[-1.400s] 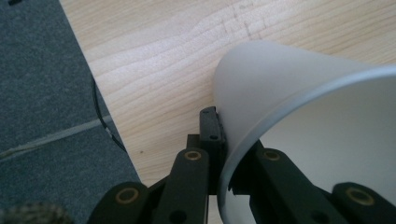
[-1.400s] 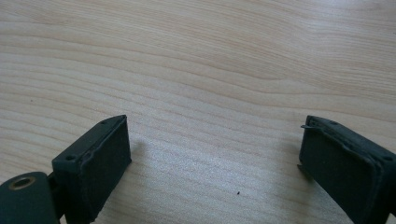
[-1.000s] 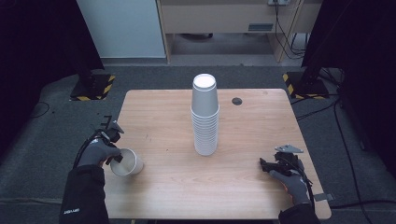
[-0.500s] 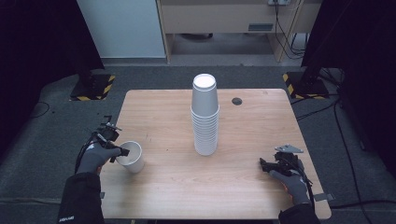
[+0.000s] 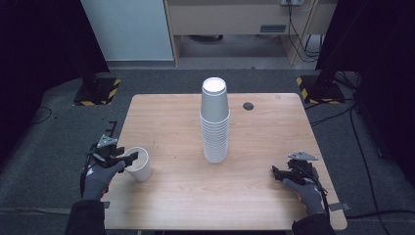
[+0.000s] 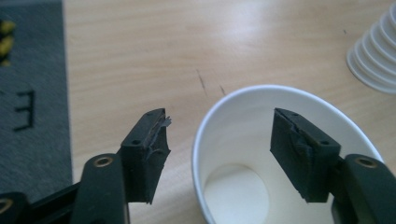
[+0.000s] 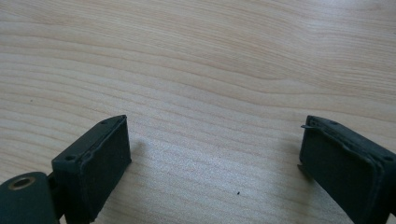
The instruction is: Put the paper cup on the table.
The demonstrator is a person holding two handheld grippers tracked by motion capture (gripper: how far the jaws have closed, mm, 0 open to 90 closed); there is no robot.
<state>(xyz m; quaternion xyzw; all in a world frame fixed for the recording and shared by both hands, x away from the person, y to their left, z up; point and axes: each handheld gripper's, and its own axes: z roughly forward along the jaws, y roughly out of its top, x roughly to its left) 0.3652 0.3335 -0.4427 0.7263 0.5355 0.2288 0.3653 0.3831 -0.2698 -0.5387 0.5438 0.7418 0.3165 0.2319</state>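
A single white paper cup [image 5: 139, 165] stands upright, mouth up, near the left front of the wooden table [image 5: 171, 122]. My left gripper [image 5: 128, 157] sits at its near-left rim and its jaws have just been opening. In the left gripper view one jaw is outside the cup [image 6: 243, 154] and the other inside it, with the cup's wall between them and neither pad pressing on it [image 6: 219, 140]. A tall stack of upside-down white cups [image 5: 214, 122] stands mid-table, its lower rims [image 6: 373, 56] at the top right. My right gripper [image 5: 277, 172] rests open over bare wood [image 7: 215, 163].
A small black round disc [image 5: 248, 105] lies on the table behind and right of the stack. Off the table's left edge is dark carpet [image 6: 28, 93]. Yellow-and-black striped bases [image 5: 95, 93] stand on the floor beyond both back corners.
The single cup, tilted in my left gripper a second ago, now stands upright on the table. The left jaws have spread apart from its wall. The right gripper has stayed put.
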